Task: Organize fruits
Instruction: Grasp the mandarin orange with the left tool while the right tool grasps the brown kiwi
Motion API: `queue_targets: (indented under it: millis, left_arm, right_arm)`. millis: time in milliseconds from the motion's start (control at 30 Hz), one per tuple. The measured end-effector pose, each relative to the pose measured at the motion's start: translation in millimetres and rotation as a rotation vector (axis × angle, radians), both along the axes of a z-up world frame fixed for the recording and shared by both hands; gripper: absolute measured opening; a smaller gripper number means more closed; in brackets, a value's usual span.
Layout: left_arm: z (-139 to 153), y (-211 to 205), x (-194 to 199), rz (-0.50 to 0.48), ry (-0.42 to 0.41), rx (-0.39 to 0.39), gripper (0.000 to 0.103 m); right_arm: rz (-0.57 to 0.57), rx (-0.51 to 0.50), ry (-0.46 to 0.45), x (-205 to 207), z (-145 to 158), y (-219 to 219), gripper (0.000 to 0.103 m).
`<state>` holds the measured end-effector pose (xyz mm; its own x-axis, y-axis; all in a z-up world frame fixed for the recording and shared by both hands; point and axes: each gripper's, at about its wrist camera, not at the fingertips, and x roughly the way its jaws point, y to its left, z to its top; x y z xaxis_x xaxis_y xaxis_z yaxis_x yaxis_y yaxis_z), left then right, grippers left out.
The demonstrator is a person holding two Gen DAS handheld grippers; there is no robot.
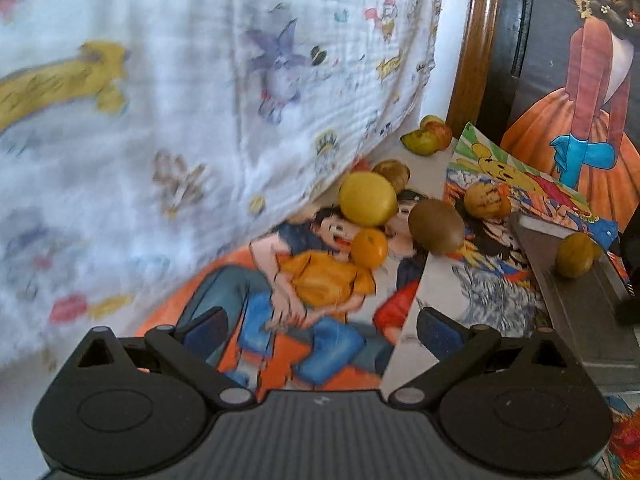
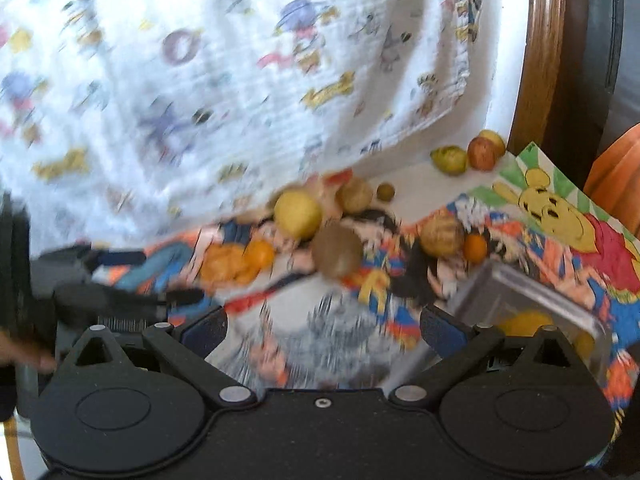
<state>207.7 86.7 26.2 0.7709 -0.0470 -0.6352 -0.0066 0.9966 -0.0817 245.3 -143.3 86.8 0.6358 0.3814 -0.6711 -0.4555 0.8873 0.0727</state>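
Observation:
Loose fruits lie on cartoon-print sheets: a yellow round fruit [image 1: 366, 199] [image 2: 298, 214], a small orange [image 1: 369, 248] [image 2: 260, 256] and a brown kiwi [image 1: 436, 226] [image 2: 337, 254] cluster together. A tan fruit [image 1: 484, 200] [image 2: 442, 236] sits further right, with a second small orange [image 2: 475, 248] beside it. My left gripper [image 1: 320, 328] is open, short of the cluster, with nothing between its fingers. My right gripper [image 2: 324, 328] is open too, over the sheets and holding nothing. A clear box [image 2: 528, 292] at its right holds yellow fruit [image 2: 524, 322].
A white cartoon-print cloth [image 1: 160, 120] [image 2: 200, 80] hangs over the left and back. More fruits [image 1: 428, 138] [image 2: 450, 159] rest by a wooden rim [image 1: 476, 48]. One fruit [image 1: 576, 255] sits on the grey box edge [image 1: 580, 308]. The right wrist view is blurred.

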Motion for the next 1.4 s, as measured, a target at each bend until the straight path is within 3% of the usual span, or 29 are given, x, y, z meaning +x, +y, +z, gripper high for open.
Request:
queue_targets:
  millis: [200, 333, 600, 967, 1100, 1333, 1400]
  left_arm:
    - [-3.3, -10.5, 29.5, -0.036, -0.016, 0.027, 0.103]
    - [-9.5, -17.8, 45.6, -0.063, -0.023, 0.044, 0.103]
    - [-22.5, -21.2, 69.4, -0.07, -0.042, 0.026, 0.101]
    - [-29.1, -21.2, 82.5, -0.106, -0.054, -0.024, 0.077]
    - [-31.5, -22.2, 87.8, -0.114, -0.042, -0.041, 0.062]
    - [-38.1, -24.1, 93.7, -0.112, -0.016, -0.057, 0.037]
    - [-37.6, -24.5, 93.1, -0.11, -0.015, -0.059, 0.035]
  right_arm:
    - [-0.021, -0.032, -0.038, 55.9, -14.8, 4.8, 0.102]
    - [-0.024, 0.005, 0.002, 85.7, -35.5, 5.2, 0.102]
    - [-0.012, 0.065, 0.057, 118.1, -70.7, 18.7, 0.089]
    - [0.0, 0.133, 0.12, 138.8, -90.8, 28.1, 0.069]
    - [0.012, 0.166, 0.141, 141.7, -96.9, 29.6, 0.059]
    - [0.003, 0.226, 0.157, 145.1, -100.0, 24.7, 0.059]
    - [-0.001, 0.241, 0.16, 145.1, -100.3, 22.8, 0.059]
